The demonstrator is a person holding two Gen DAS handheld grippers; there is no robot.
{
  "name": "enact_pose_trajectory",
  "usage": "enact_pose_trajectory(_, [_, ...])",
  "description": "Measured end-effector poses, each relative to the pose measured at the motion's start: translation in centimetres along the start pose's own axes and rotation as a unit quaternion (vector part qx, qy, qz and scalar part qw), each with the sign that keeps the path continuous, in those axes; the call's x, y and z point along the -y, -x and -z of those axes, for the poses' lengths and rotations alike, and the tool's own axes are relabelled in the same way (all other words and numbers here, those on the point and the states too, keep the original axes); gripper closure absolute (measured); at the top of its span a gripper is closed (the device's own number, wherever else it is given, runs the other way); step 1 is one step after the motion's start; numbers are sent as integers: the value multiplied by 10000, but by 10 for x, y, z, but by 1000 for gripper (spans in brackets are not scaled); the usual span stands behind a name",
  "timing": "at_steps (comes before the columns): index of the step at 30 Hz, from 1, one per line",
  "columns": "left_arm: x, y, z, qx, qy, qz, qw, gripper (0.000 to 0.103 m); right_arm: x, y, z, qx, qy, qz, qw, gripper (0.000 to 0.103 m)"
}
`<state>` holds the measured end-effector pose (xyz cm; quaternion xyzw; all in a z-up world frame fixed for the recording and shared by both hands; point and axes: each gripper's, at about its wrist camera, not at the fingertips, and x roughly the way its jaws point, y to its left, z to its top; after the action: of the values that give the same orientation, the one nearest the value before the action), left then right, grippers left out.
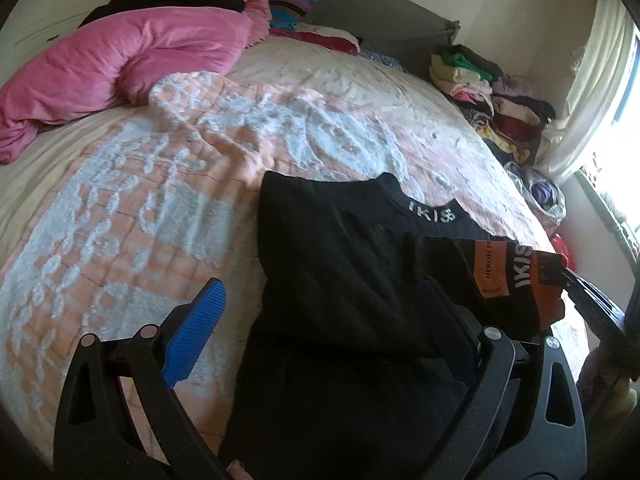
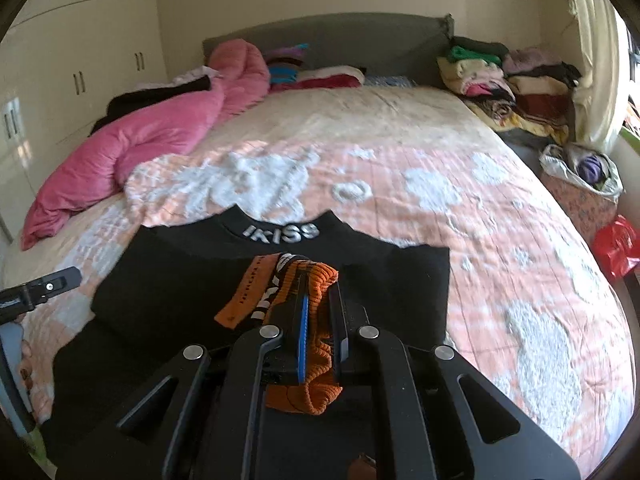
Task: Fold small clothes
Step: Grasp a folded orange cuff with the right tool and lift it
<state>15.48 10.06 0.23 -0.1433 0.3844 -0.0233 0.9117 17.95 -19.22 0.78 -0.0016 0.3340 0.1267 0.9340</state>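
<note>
Right tool clamping orange cuff, left tool spread over black sweater

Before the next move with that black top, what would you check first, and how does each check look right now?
1. Right tongs gripping the orange cuff: ok, shut on it.
2. Left tongs free to help: ok, open, holding nothing.
3. Black top lying flat on the bedspread: ok at the collar end; near end cannot tell.
4. Collar facing away toward the headboard: ok.
5. Landing spot for the cuff on the top: ok, bare black cloth.
</note>
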Motion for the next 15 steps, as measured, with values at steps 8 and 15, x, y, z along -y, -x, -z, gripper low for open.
enact_pose_trajectory(8, [25, -16, 0, -100, -390, 135, 9991, 13, 7, -11, 7, -181, -124, 238, 9995, 95])
enact_pose_trajectory(15, [41, -40, -2, -310, -562, 191, 9978, 13, 9, -15, 8, -251, -69, 374, 9990, 94])
